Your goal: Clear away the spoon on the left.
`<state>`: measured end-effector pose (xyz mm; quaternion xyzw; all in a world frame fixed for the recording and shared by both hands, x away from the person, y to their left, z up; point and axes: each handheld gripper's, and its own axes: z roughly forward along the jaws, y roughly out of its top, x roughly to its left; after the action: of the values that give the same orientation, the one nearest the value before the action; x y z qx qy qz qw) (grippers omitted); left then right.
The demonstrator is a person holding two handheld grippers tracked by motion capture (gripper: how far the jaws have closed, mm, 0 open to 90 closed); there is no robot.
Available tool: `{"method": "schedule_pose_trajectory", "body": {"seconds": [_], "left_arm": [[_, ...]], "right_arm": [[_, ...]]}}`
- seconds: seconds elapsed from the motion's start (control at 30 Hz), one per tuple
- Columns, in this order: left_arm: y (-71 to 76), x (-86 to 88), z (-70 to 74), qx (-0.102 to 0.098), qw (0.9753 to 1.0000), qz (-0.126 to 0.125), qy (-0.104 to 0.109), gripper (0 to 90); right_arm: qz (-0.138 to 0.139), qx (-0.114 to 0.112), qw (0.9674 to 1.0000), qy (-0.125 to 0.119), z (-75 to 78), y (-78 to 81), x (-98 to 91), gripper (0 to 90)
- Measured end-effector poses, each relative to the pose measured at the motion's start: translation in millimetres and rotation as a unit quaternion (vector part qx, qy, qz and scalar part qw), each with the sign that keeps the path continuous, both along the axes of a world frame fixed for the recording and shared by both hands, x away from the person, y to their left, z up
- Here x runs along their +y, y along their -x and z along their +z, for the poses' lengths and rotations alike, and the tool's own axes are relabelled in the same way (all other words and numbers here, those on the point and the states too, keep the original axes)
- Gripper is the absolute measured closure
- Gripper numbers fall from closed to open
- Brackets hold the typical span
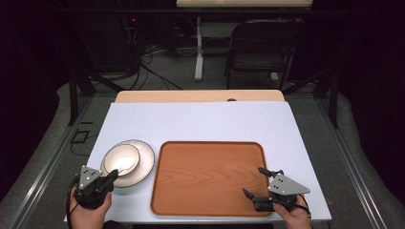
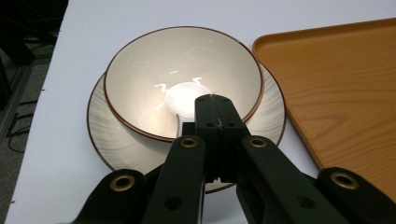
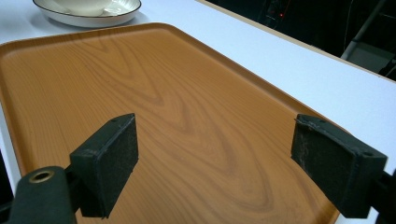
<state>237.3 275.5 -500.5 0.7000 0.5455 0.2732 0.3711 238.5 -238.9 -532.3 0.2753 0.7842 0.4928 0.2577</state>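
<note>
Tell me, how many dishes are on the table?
2: a bowl sitting on a plate, left of the wooden tray. The bowl could be hiding something beneath it.

lab/studio | dark rm, cables on floor [image 1: 143, 59], folding chair [image 1: 262, 45]

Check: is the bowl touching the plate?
Touching. In the left gripper view the bowl sits inside the plate, resting on it; the plate's rim rings it all round. The high view shows the same stack.
</note>
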Motion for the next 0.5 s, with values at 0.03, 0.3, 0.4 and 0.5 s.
{"method": "schedule_pose_trajectory", "body": {"seconds": [0.03, 0.3, 0.4, 0.5], "left_arm": [[-0.3, 1.6, 0.2, 0.000, 1.0000, 0.002, 0.000, 90.0], [4.1, 4.4, 1.4, -0.001, 0.9999, -0.006, 0.010, 90.0], [5.1, 2.8, 1.5, -0.001, 0.9999, -0.008, 0.011, 90.0], [5.3, 2.3, 1.8, 0.002, 0.9998, -0.011, 0.013, 90.0]], "right_arm": [[0.000, 0.000, 1.0000, 0.000, 0.0, 0.0, 0.0, 14.4], [0.000, 0.000, 1.0000, 0.000, 0.0, -0.1, 0.0, 14.4], [0.000, 0.000, 1.0000, 0.001, -0.2, -0.2, 0.5, 14.4], [0.000, 0.000, 1.0000, 0.000, -0.2, 0.0, 0.5, 14.4]]}}
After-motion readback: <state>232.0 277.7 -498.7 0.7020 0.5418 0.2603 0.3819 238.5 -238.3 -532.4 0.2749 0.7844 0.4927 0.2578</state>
